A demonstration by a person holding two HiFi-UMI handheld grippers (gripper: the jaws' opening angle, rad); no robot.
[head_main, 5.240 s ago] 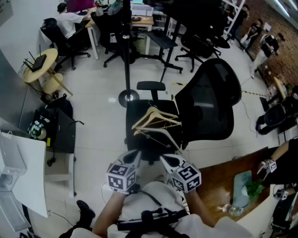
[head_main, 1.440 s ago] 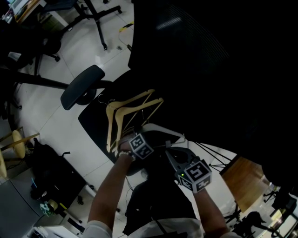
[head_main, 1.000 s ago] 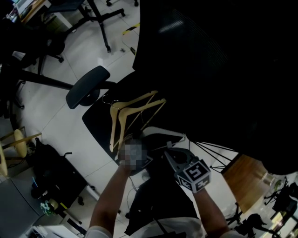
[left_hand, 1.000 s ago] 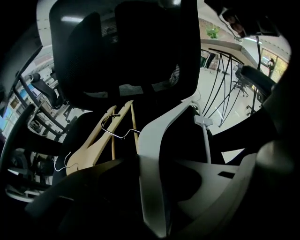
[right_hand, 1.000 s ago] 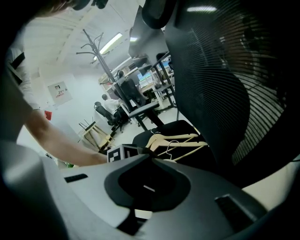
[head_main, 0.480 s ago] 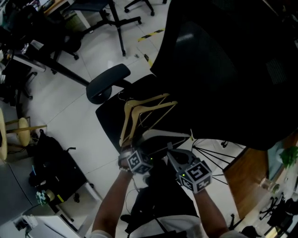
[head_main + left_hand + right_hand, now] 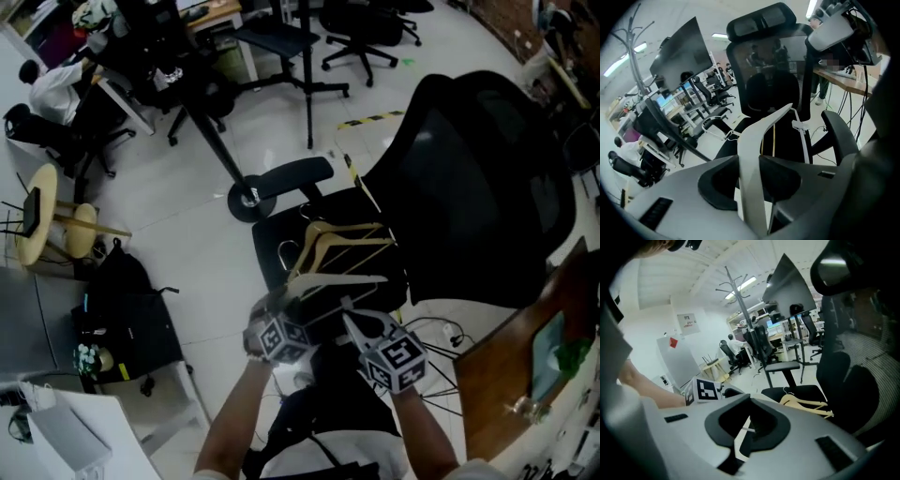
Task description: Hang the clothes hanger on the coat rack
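**A:** Where is the white hanger [image 7: 347,278]?

**B:** Held between the two grippers, at the front edge of the black office chair [image 7: 469,187]. In the left gripper view one broad white arm runs straight up through the left gripper [image 7: 751,161]. Its jaws are clamped on that arm, and the metal hook curls off to the left beyond it.

**A:** And the right gripper [image 7: 750,404]?

**B:** Its own view shows a thin white strip of the same hanger caught in the dark gap, with the jaws closed on it. From the head view it sits just right of the left one, under the hanger's lower edge.

**A:** Is anything on the chair seat?

**B:** Wooden hangers [image 7: 801,402] lie on it, behind the white one and close to the backrest.

**A:** Where is the coat rack [image 7: 247,199]?

**B:** It stands on the pale floor beyond the chair's armrest, on a round dark base, with its branched top showing in both gripper views. It is well apart from the hanger.

**A:** Can any writing be read?

**B:** The marker cube [image 7: 396,359] on each gripper carries only black-and-white square patterns. A wall sign [image 7: 687,321] has red print too small to read. Below it, a red diamond sticker [image 7: 673,342] sits on a grey cabinet. Yellow-and-black striped tape [image 7: 370,120] lies on the floor behind the chair.
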